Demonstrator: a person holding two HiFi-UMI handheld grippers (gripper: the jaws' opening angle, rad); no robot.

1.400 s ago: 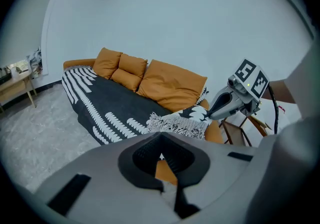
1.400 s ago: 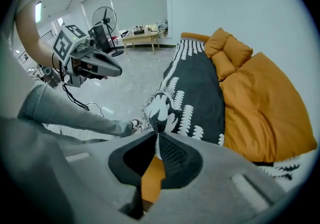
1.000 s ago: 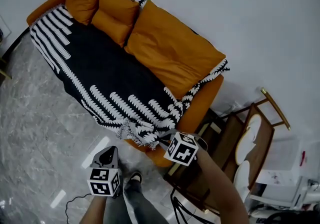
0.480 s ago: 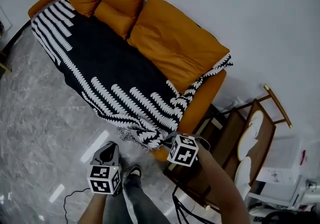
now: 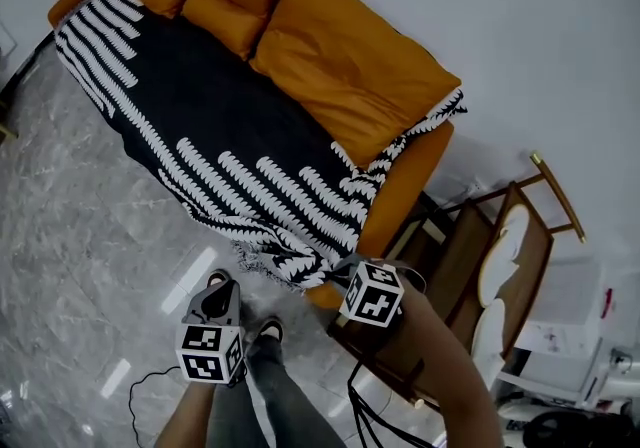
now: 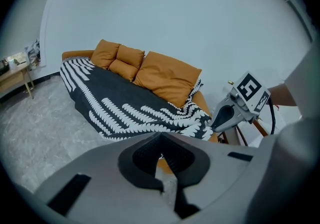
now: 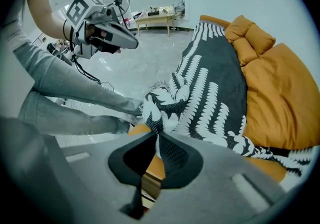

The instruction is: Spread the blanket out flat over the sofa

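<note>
- Left tongs (image 6: 161,137): jaws together, nothing between them. They hang low over the floor (image 5: 80,266), well clear of the cloth. Much where they were 1 second ago.
- Blanket (image 5: 230,136): black with white fern stripes, covering the seat of the sofa (image 5: 412,186) from the far arm to the near one. Its front edge hangs toward the floor. 3 orange cushions (image 5: 340,66) sit on its back part.
- Right tongs (image 7: 156,137): clamped on the bunched near corner of the blanket, beside the sofa's near front corner.
- Change over 1 second: the right tongs have drawn that corner slightly down and outward, and the stripes beside it look tauter and less crumpled.
- Judgement: the spread seems nearly complete, with 1 corner left to settle and let go.
</note>
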